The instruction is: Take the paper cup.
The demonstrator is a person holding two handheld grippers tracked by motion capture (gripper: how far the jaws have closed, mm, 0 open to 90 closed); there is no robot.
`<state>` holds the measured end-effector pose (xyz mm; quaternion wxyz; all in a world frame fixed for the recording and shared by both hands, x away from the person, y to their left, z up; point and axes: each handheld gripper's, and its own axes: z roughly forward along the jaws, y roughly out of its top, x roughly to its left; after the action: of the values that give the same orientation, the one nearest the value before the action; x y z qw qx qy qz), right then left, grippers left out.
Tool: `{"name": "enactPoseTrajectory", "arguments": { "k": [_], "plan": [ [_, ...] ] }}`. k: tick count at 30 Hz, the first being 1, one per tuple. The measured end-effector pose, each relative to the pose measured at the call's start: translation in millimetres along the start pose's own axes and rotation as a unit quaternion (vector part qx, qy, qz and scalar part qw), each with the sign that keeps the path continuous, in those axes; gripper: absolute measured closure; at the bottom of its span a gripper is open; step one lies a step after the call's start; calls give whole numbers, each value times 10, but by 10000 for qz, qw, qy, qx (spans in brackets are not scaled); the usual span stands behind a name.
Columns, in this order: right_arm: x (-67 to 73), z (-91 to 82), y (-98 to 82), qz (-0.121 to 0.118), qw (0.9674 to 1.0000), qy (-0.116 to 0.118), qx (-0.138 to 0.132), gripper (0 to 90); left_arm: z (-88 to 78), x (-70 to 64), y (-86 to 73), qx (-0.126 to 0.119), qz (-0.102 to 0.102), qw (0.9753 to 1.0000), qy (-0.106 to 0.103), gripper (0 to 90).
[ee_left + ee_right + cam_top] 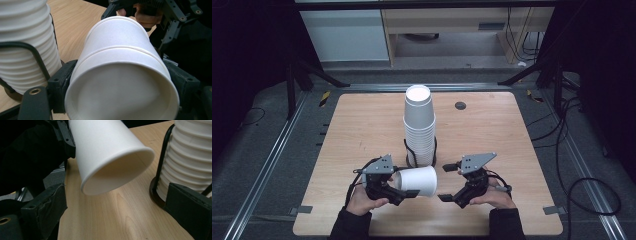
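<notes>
A white paper cup lies on its side above the wooden table, mouth pointing right. My left gripper is shut on its base end; in the left gripper view the black jaws press on both sides of the cup, which has a ridge round its middle. My right gripper stands open just right of the cup's mouth. In the right gripper view its jaws flank bare table and the cup's mouth hangs just ahead, untouched. A tall stack of white cups stands in a black wire holder behind both grippers.
The stack stands close beside my right gripper's far jaw, and the same stack is near my left gripper. A small dark round cap is set in the table at the back right. Metal rails and cables run beyond the table's edges.
</notes>
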<state>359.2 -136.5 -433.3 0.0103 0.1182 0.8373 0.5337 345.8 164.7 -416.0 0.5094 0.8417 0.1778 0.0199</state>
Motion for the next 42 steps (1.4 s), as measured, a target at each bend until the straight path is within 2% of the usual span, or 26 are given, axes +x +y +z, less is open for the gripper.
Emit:
{"name": "enactPoseTrajectory", "arguments": {
  "k": [7, 8, 9, 12, 14, 18, 22, 24, 27, 30, 32, 35, 38, 42],
  "plan": [
    [-6, -33, -98, 115, 9996, -68, -234, 92, 13, 16, -140, -282, -140, 9995, 66, 204],
    [-3, -46, -125, 177, 9992, -90, -361, 95, 12, 22, -167, -371, -185, 9991, 40, 204],
    [-3, -46, -125, 177, 9992, -90, -361, 95, 12, 22, -167, -371, -185, 9991, 40, 203],
    [9, -76, -165, 268, 9977, -70, -614, 109, 14, 31, -210, -557, -253, 9981, -110, 203],
    [28, -84, -205, 340, 9964, -9, -773, 107, 19, 36, -230, -664, -280, 9973, -113, 203],
    [46, -81, -236, 385, 9963, -10, -771, 98, 35, 31, -247, -811, -297, 9961, -152, 203],
    [39, -78, -284, 484, 9962, -179, -698, 82, 77, 19, -265, -875, -295, 9957, -72, 203],
    [40, -82, -289, 503, 9961, -175, -701, 77, 85, 16, -272, -903, -313, 9954, -68, 203],
    [44, -90, -296, 531, 9957, -160, -742, 51, 104, 8, -297, -1003, -338, 9944, -36, 204],
    [44, -93, -307, 645, 9942, -132, -856, 37, 121, 0, -320, -1086, -372, 9934, -62, 203],
    [45, -81, -311, 683, 9941, -128, -833, 35, 145, -11, -329, -1102, -375, 9931, -115, 204],
    [47, -64, -314, 700, 9942, -107, -813, 37, 158, -21, -323, -1116, -353, 9930, -132, 203],
    [66, -30, -314, 661, 9947, 40, -789, 35, 154, -25, -306, -1209, -345, 9919, -161, 204],
    [67, -16, -311, 649, 9944, 46, -828, 35, 149, -26, -296, -1295, -353, 9907, -225, 204]
  ]
}}
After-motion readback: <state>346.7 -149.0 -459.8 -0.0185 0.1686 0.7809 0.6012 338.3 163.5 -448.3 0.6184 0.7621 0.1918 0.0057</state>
